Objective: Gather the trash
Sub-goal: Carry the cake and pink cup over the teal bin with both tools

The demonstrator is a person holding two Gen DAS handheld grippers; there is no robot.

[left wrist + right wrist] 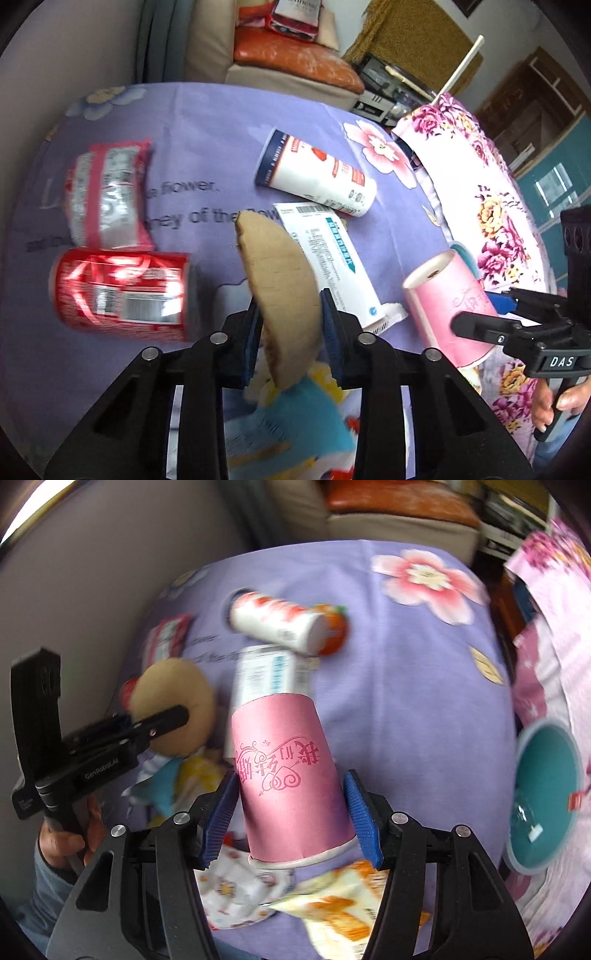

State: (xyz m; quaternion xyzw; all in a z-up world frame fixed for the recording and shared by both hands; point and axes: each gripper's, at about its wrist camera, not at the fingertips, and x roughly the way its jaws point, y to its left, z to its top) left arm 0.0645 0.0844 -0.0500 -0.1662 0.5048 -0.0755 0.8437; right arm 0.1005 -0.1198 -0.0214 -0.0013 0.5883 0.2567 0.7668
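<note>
My left gripper [290, 325] is shut on a round tan cardboard disc [282, 291], held on edge above the purple cloth [221, 122]; the disc also shows in the right wrist view [173, 705]. My right gripper [291, 812] is shut on an upside-down pink paper cup [291, 782], which also shows in the left wrist view [443, 306]. On the cloth lie a red soda can [122, 290], a red-and-white wrapper [107, 195], a white tube container [317, 173] and a white box [332, 258].
A teal bin [543, 794] stands at the right on the floral bedding [480, 184]. Snack wrappers [343, 908] and a floral paper plate [236, 890] lie near me. A blue-yellow wrapper [295, 421] lies under the left gripper. A sofa [295, 62] stands behind.
</note>
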